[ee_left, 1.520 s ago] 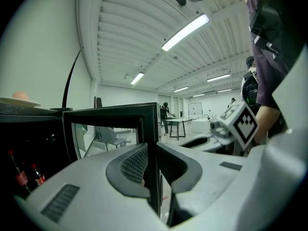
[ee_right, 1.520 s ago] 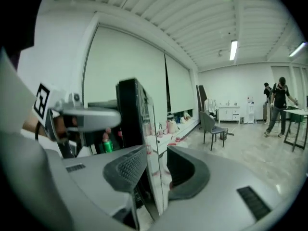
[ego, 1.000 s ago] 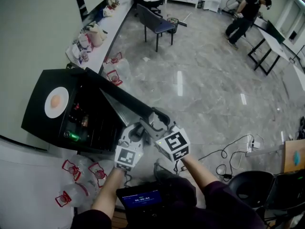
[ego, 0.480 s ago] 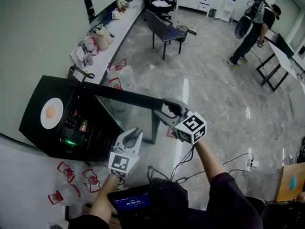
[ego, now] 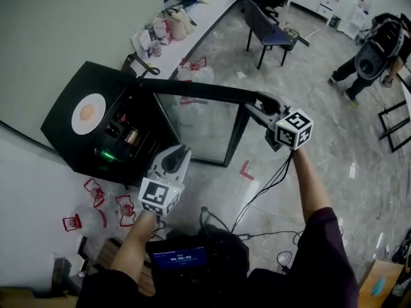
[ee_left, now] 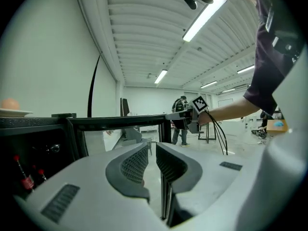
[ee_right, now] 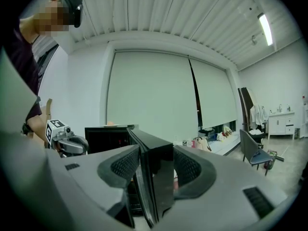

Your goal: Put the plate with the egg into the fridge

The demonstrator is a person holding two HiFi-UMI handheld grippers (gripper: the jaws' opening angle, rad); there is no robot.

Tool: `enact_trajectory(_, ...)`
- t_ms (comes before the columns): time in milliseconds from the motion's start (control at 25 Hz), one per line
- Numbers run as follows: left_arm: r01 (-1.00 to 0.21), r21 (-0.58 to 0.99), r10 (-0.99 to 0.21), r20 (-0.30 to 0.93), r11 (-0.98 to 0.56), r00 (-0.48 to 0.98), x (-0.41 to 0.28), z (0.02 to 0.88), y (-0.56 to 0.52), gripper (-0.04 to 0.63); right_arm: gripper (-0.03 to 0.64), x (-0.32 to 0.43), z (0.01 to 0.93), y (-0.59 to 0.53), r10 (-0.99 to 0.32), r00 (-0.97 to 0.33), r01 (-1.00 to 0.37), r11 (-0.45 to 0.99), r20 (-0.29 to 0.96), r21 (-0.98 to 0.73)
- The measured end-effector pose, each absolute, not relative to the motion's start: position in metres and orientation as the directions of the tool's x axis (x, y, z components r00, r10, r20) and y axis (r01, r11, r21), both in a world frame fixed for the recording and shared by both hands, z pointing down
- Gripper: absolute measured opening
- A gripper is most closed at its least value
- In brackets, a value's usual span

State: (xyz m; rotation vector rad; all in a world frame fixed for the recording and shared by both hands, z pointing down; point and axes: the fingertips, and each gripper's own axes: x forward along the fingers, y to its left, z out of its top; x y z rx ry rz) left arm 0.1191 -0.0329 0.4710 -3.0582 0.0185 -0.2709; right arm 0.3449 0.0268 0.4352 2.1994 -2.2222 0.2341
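Note:
A white plate [ego: 88, 113] with a brown egg [ego: 86, 113] lies on top of the black mini fridge [ego: 67, 140]. The fridge's glass door [ego: 199, 127] stands swung wide open. My right gripper [ego: 257, 102] is shut on the door's free edge [ee_right: 154, 177], one pad on each face. My left gripper [ego: 180, 151] hangs in front of the open fridge, shut with nothing between its fingers. In the left gripper view the plate [ee_left: 14, 112] and egg [ee_left: 9, 104] sit high at the left, above the jaws, and the right gripper [ee_left: 180, 115] shows at the door's end.
Bottles and cans [ego: 128, 135] stand on the fridge shelves. Red-and-white objects [ego: 96, 191] lie on the floor beside the fridge, and cables [ego: 257, 197] run below the door. A chair [ego: 266, 27], a cluttered counter [ego: 173, 24] and a person [ego: 379, 50] are farther off.
The right gripper has pulled the door's edge out and to the right, swinging the door much wider. The left gripper has come away from the door and stays near the fridge front.

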Motion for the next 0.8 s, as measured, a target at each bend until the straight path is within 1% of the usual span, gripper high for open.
enact_trajectory(120,-0.038,-0.076,-0.051,0.177,-0.996,0.983,0.117,0.471,-0.043,0.023,0.218,0.358,0.438,0.019,-0.993,0.018,-0.995,-0.029,0.113,-0.097)
enact_trajectory(200,-0.063,-0.082,-0.076,0.17,-0.995,0.982,0.112,0.469,-0.05,0.023,0.218,0.366,0.443,0.027,-0.992,0.093,-0.988,-0.103,0.088,-0.119)
enact_trajectory(320,-0.104,-0.087,-0.116,0.155,-0.991,0.981,0.103,0.462,-0.055,0.023,0.218,0.366,0.45,0.066,-0.969,0.247,-0.95,-0.248,0.025,-0.188)
enact_trajectory(400,-0.13,-0.088,-0.142,0.146,-0.988,0.979,0.094,0.458,-0.059,0.023,0.218,0.341,0.454,0.086,-0.958,0.287,-0.932,-0.278,-0.007,-0.234)
enact_trajectory(480,-0.155,-0.094,-0.167,0.141,-0.983,0.976,0.083,0.454,-0.065,0.023,0.218,0.306,0.463,0.088,-0.962,0.274,-0.933,-0.262,-0.014,-0.247)
enact_trajectory(600,-0.192,-0.116,-0.208,0.142,-0.975,0.968,0.062,0.452,-0.078,0.023,0.218,0.254,0.475,0.068,-0.976,0.215,-0.952,-0.207,-0.011,-0.225)
enact_trajectory(720,-0.236,-0.148,-0.257,0.143,-0.96,0.956,0.033,0.445,-0.098,0.023,0.218,0.201,0.474,0.032,-0.993,0.121,-0.977,-0.12,0.005,-0.178)
enact_trajectory(800,-0.264,-0.191,-0.292,0.137,-0.945,0.947,0.013,0.434,-0.116,0.023,0.218,0.167,0.467,0.005,-0.999,0.052,-0.994,-0.053,0.017,-0.099)
